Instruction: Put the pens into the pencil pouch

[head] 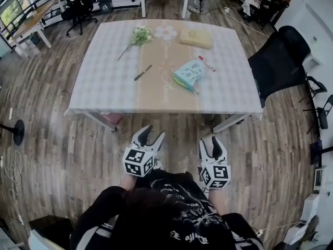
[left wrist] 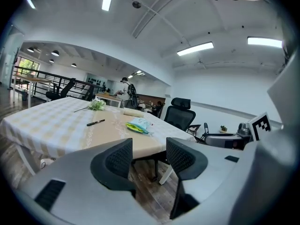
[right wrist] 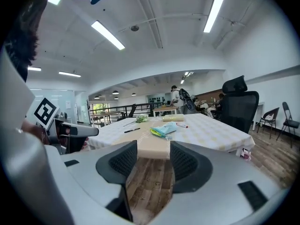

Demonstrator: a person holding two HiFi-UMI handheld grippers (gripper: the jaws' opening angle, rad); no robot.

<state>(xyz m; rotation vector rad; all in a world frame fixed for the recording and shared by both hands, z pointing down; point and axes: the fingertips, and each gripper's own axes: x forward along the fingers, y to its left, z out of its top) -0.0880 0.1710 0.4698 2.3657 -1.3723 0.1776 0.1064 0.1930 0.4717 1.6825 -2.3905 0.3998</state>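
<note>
A light-blue pencil pouch (head: pixel 188 74) lies on the table (head: pixel 109 92), right of centre. A red-capped pen (head: pixel 206 63) rests just right of the pouch. A black pen (head: pixel 142 72) lies left of centre. Both grippers hang over the floor, well short of the table's near edge. My left gripper (head: pixel 151 137) is open and empty. My right gripper (head: pixel 212 146) is open and empty too. The pouch (left wrist: pixel 139 125) and black pen (left wrist: pixel 95 123) show far off in the left gripper view. The right gripper view shows the pouch (right wrist: pixel 164 130), black pen (right wrist: pixel 131 130) and red-capped pen (right wrist: pixel 182 125).
A sprig of white flowers (head: pixel 137 37) and a tan folded cloth (head: pixel 196 38) lie at the table's far side. A black office chair (head: pixel 278 61) stands right of the table. Wooden floor (head: pixel 62 155) surrounds it.
</note>
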